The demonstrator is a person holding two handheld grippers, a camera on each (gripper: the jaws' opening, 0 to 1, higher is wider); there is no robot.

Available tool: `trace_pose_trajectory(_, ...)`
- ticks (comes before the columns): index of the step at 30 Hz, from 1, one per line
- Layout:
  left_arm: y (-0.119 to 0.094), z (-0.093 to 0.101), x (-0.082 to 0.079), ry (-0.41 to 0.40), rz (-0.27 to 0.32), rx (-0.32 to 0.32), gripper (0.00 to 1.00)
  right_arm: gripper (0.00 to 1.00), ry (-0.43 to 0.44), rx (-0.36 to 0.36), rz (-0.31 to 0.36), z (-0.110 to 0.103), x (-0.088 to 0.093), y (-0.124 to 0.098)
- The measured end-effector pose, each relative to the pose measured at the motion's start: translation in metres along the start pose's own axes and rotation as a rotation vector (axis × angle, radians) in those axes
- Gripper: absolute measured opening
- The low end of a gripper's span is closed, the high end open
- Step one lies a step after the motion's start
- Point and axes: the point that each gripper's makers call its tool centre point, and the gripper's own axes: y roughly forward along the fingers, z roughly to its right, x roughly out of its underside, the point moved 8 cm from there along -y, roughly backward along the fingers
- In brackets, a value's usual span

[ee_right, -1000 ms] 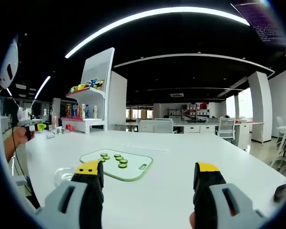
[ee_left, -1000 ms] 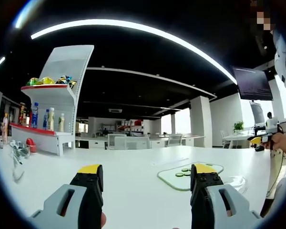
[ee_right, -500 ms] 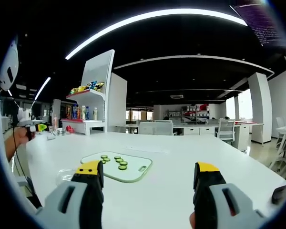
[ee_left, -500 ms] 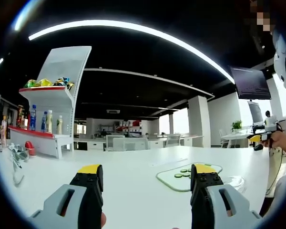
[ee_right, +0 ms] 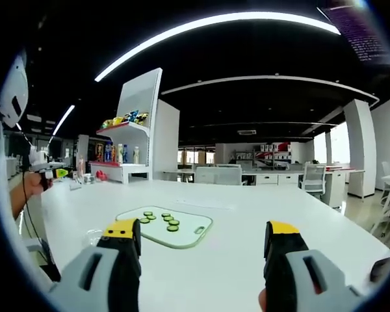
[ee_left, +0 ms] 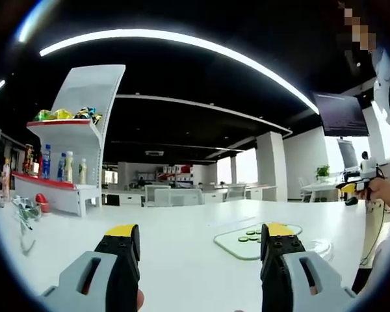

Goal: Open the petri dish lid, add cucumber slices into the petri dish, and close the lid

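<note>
views shifted slightly; round cucumber slices point(ee_right: 161, 220) unmoved on glossy board point(ee_right: 194, 234).

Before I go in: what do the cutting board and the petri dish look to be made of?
Cutting board: looks like pale green plastic or frosted glass, smooth, with a rounded outline and a handle slot; cucumber slices lie on it. Petri dish: clear and glossy, glass or clear plastic, since the white table shows through it; partly hidden behind the right gripper's jaw.
</note>
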Motion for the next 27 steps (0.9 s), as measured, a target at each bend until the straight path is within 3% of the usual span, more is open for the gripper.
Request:
trace_pose_trajectory(4,0.0,0.002,-0.002,-0.024,0.01,0.025,0.78,0.76,0.005,-0.009,0.007,0.005,0.0,-0.002)
trace_pose_trajectory(15,0.003,0.006,0.002,0.006,-0.032,0.073,0.78,0.76,0.006,-0.032,0.008,0.011,0.003,-0.002)
trace_pose_trajectory(27,0.011,0.023,0.008,-0.027,-0.044,0.199,0.79,0.77,0.027,-0.139,0.05,-0.006,-0.01,0.001)
